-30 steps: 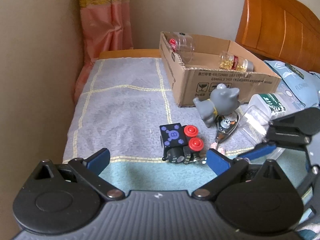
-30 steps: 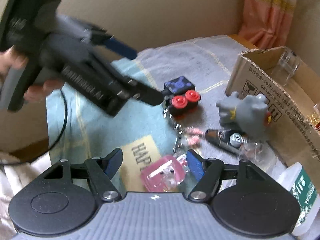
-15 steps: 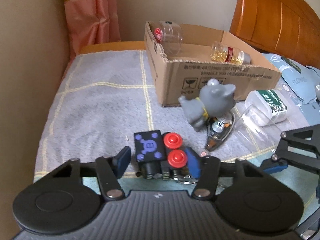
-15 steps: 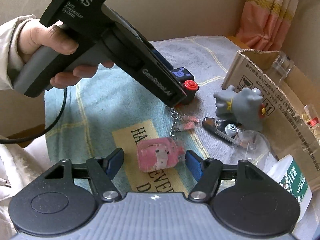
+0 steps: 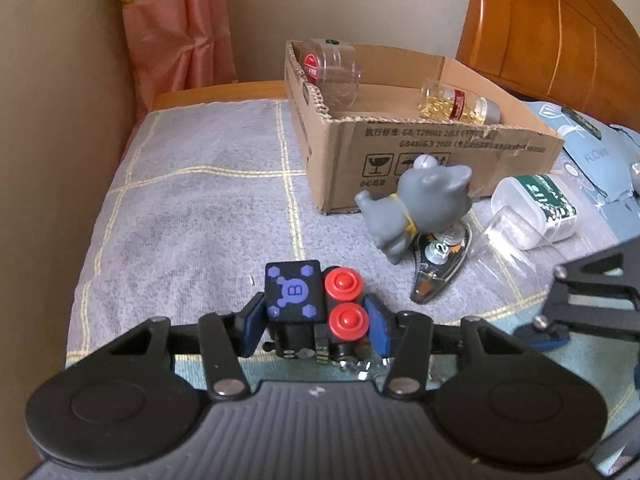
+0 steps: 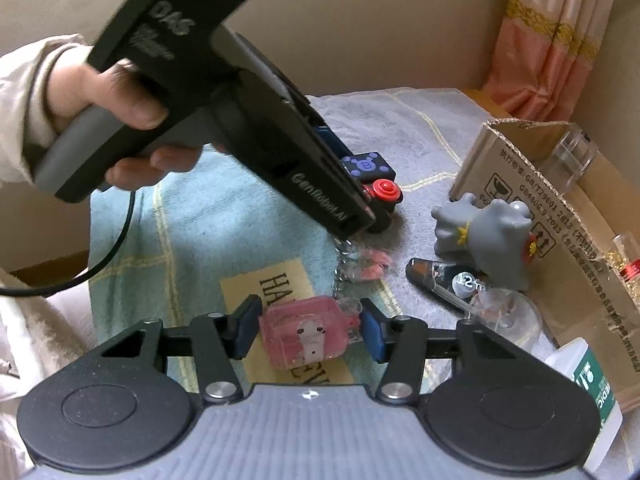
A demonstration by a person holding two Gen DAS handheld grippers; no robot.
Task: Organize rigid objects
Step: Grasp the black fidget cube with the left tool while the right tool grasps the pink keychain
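Two bottles [image 5: 460, 102] in one cardboard box [image 5: 420, 152], one grey figurine [image 5: 416, 208].

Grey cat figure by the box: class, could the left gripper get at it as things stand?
Probably not yet. The left gripper is shut on the black button toy, so its jaws are occupied. The grey cat figure itself stands uncovered beside the cardboard box.

Left tongs [image 5: 314, 322] just closed, gripping; right tongs [image 6: 308, 330] clamped, pitched down.
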